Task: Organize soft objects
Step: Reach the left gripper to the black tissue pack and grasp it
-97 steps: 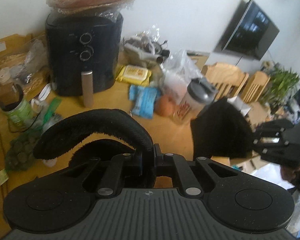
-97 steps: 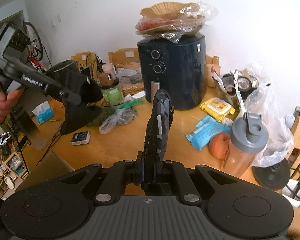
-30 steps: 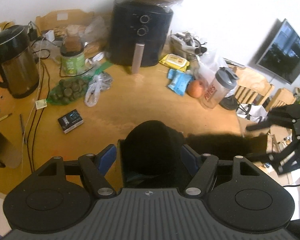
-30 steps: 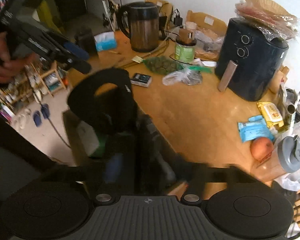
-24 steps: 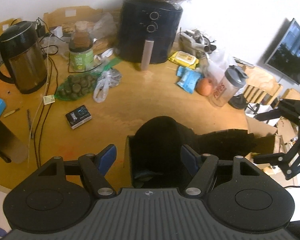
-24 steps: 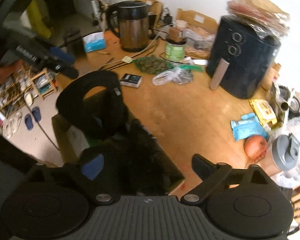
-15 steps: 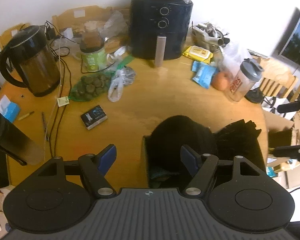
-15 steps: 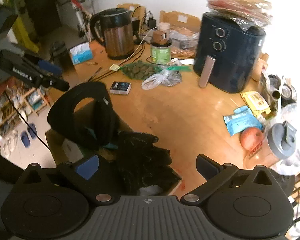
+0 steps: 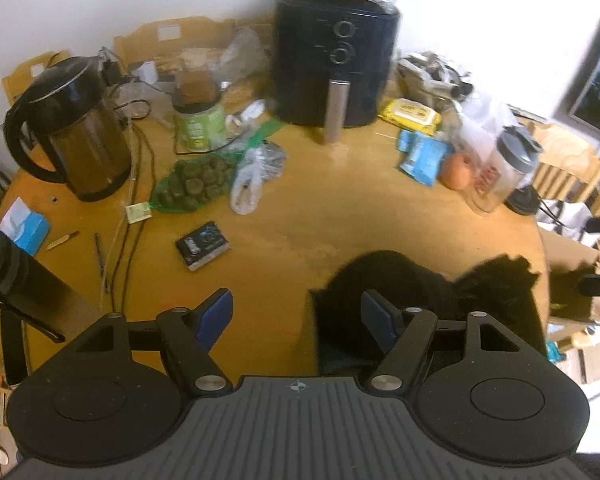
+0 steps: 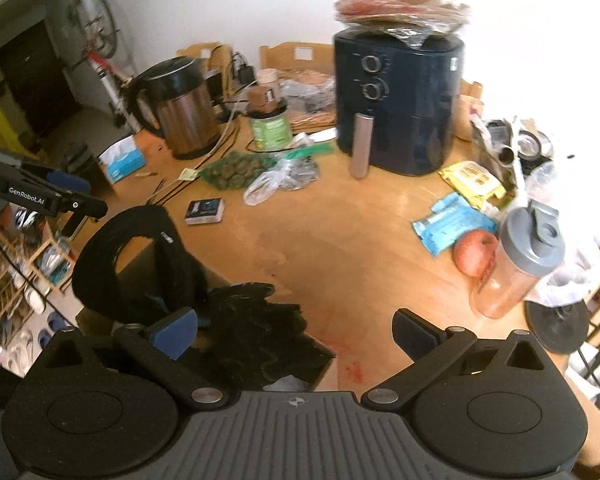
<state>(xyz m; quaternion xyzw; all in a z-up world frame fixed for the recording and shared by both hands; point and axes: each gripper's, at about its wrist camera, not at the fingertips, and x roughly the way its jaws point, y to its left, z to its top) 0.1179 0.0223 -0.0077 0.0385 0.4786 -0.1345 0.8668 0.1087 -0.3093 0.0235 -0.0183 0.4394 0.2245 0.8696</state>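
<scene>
Now that your right gripper (image 10: 294,330), jaws just opened wide, and your left gripper (image 9: 296,310) both hang empty, the black gloves (image 10: 260,336) and neck pillow (image 10: 140,256) sit in the cardboard box (image 10: 320,364), so look for 1 more soft thing.

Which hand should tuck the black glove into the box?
Probably the right. The right tool, whose jaws have just been opening and hold nothing, has the glove just ahead of its fingers, draped over the box. From the left tool, the glove sits off to the side.
</scene>
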